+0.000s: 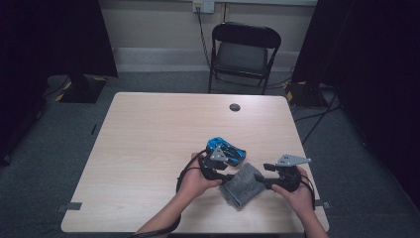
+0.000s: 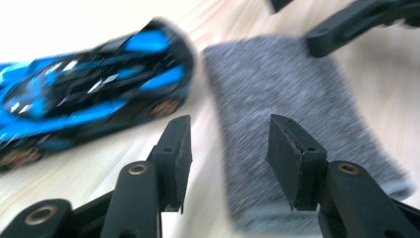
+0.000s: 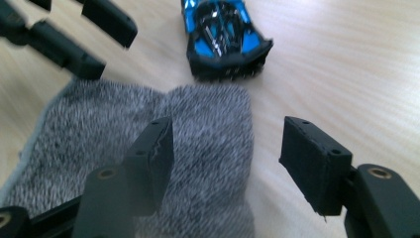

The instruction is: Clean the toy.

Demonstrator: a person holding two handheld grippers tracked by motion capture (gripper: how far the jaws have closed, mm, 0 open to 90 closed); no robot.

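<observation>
The cloth (image 1: 242, 185), a grey folded piece of knit, lies flat on the table (image 1: 148, 148) between the two claws, near the edge by the person. A blue toy car (image 1: 226, 149) sits just beyond it, close to the cloth's far edge but apart from it.

The left claw (image 2: 227, 148) stands open with nothing between its jaws; the cloth lies just ahead, under and past its right-hand jaw, and the car is ahead to its left. The right claw (image 3: 225, 158) is also open and holds nothing: its left-hand jaw hangs over the cloth, its right-hand jaw over bare wood, so the cloth's side edge runs between them. From the right gripper view, the left claw's jaws show at the cloth's far corner.

The cloth looks soft, light and limp. It should fold and sag once lifted, and the layers may slip apart if only the top one is caught. It is not fragile, and its fuzzy surface should give the pads good friction. A sound hold would be at an edge or corner, pinching all the layers through; one claw at each end would keep it from drooping. The car stands close enough to be nudged by a careless sweep.
</observation>
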